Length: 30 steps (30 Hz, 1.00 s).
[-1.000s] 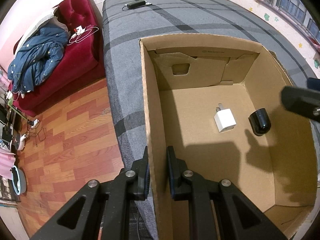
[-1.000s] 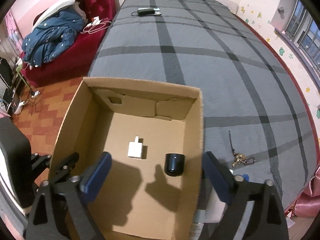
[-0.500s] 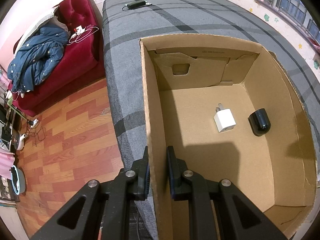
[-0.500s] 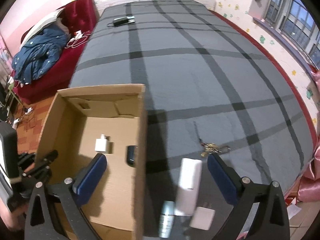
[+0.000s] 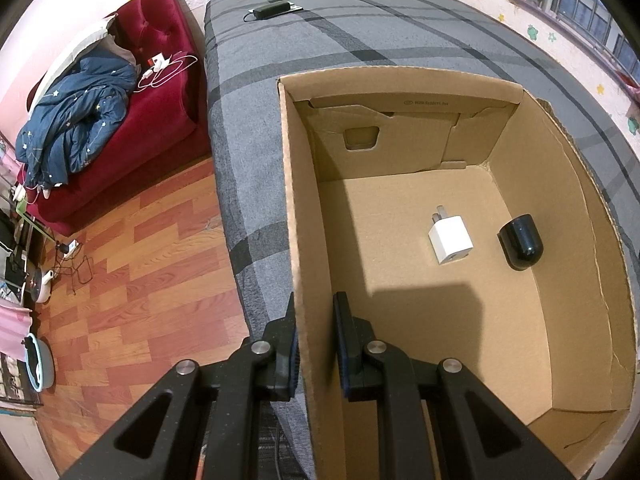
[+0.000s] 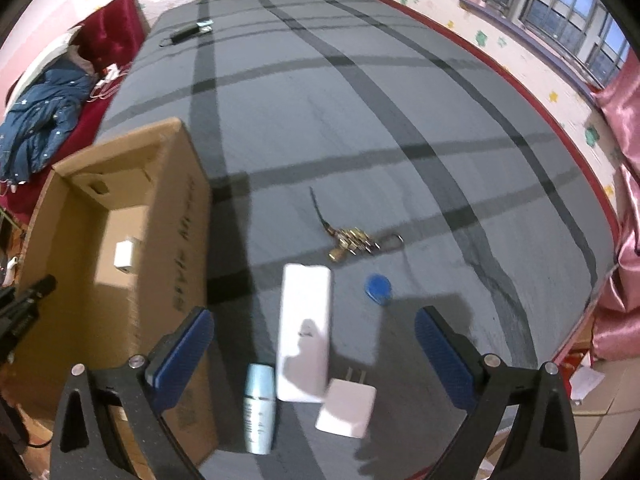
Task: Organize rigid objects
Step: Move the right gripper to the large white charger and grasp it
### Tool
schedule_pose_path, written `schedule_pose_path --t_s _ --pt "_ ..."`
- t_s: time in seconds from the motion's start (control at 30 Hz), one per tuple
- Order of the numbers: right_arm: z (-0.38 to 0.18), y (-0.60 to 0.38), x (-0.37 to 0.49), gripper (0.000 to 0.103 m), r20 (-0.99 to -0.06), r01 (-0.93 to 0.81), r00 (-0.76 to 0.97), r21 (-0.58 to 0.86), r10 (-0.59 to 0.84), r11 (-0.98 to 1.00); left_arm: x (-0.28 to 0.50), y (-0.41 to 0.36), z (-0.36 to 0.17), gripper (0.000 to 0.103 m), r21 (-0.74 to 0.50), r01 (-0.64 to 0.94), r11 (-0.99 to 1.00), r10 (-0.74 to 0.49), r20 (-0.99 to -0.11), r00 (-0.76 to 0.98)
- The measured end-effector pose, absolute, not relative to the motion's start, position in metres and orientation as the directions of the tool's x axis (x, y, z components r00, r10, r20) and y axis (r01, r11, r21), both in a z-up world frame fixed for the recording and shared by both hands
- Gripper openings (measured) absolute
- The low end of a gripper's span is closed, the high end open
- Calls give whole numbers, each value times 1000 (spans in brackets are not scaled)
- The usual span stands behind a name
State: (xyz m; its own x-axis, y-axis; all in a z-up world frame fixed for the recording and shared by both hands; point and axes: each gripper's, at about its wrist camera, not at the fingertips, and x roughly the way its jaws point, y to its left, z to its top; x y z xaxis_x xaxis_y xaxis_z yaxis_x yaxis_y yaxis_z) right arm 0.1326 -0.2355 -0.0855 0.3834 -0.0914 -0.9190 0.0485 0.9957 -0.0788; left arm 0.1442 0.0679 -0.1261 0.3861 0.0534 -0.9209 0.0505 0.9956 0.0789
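Cardboard box (image 5: 400,136) sits on grey plaid bed (image 6: 360,100); wood-plank floor (image 5: 132,280) beside.

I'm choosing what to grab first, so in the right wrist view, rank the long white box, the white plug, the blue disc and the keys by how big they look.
1. long white box
2. white plug, though nearness to the camera may inflate it
3. keys
4. blue disc

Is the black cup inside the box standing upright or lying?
Lying: the black cup rests on its side on the cardboard box floor.
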Motion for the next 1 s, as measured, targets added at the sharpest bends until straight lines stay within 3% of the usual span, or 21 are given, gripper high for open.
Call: schedule_pose_path --t_s 1.0 --pt "-179 -279 80 101 -978 136 185 -69 -93 988 144 68 -124 16 85 47 995 60 -920 386"
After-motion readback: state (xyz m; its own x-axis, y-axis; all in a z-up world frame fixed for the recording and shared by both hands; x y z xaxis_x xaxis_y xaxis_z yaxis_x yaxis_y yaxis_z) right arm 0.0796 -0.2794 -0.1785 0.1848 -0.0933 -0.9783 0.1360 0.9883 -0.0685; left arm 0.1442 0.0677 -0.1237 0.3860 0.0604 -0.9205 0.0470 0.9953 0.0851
